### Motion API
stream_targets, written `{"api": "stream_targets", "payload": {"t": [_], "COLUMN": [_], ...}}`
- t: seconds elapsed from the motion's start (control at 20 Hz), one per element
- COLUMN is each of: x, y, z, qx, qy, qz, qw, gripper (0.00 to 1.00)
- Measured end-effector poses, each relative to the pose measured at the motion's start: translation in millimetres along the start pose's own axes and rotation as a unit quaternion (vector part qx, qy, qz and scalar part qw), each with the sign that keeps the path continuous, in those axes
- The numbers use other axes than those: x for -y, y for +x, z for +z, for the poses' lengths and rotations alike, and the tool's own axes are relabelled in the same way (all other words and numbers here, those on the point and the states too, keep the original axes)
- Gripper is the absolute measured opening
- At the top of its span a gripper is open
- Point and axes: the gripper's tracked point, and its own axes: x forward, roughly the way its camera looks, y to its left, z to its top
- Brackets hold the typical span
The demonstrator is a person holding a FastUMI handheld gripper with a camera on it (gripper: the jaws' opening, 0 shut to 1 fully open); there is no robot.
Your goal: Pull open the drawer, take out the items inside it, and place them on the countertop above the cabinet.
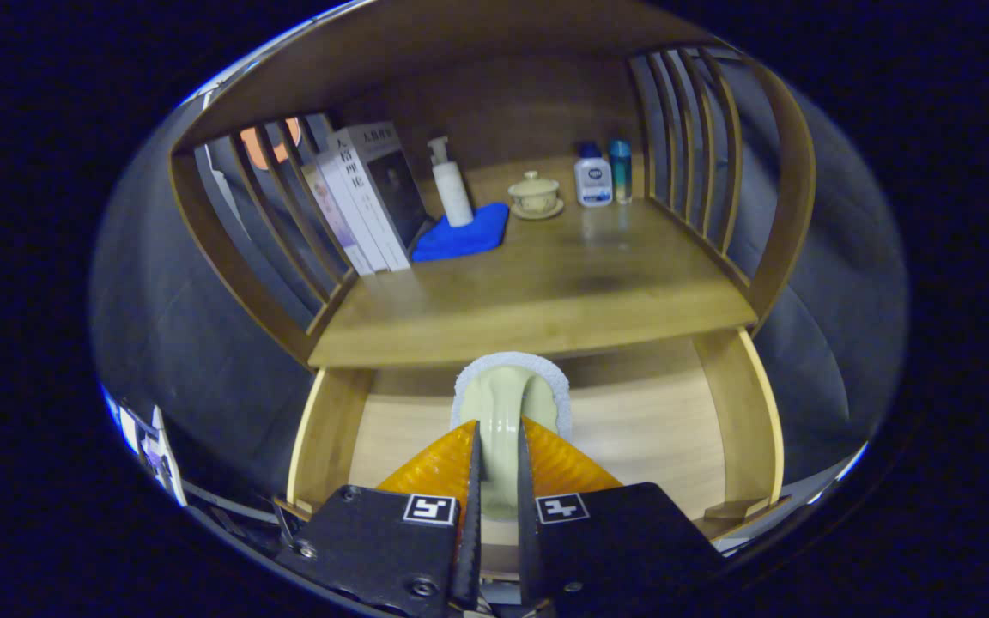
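The jaws of the gripper (495, 446) are drawn narrow and pinch the pale handle of a brush (507, 403), whose white fuzzy rim stands up just ahead of them, over the open drawer (658, 438). Above the drawer lies the worktop (563, 292), and at its back stand books (370, 202), a pump bottle (450, 184) on a blue cloth (464, 236), a lidded cup (534, 195), a white bottle (592, 178) and a teal bottle (621, 170).

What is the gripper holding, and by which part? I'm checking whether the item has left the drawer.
The gripper is shut on the pale green brush, both fingers pressing its handle, above the open drawer.
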Motion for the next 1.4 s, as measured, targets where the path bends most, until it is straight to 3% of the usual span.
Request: {"api": "stream_targets", "payload": {"t": [0.25, 0.4, 0.7, 1.2, 1.4], "x": [-12.6, -8.1, -10.6, 14.4, 20.9], "y": [0.0, 5.4, 34.4, 121.2, 139.9], "z": [52.6, 84.0, 118.4, 136.7, 143.3], "qx": [0.045, 0.085, 0.102, 0.057, 0.046], "qy": [-0.013, -0.039, -0.054, -0.042, -0.049], "qz": [-0.002, -0.032, -0.045, -0.064, -0.094], "qw": [0.999, 0.995, 0.992, 0.995, 0.993], "gripper": [0.21, 0.21, 0.21, 0.21, 0.21]}}
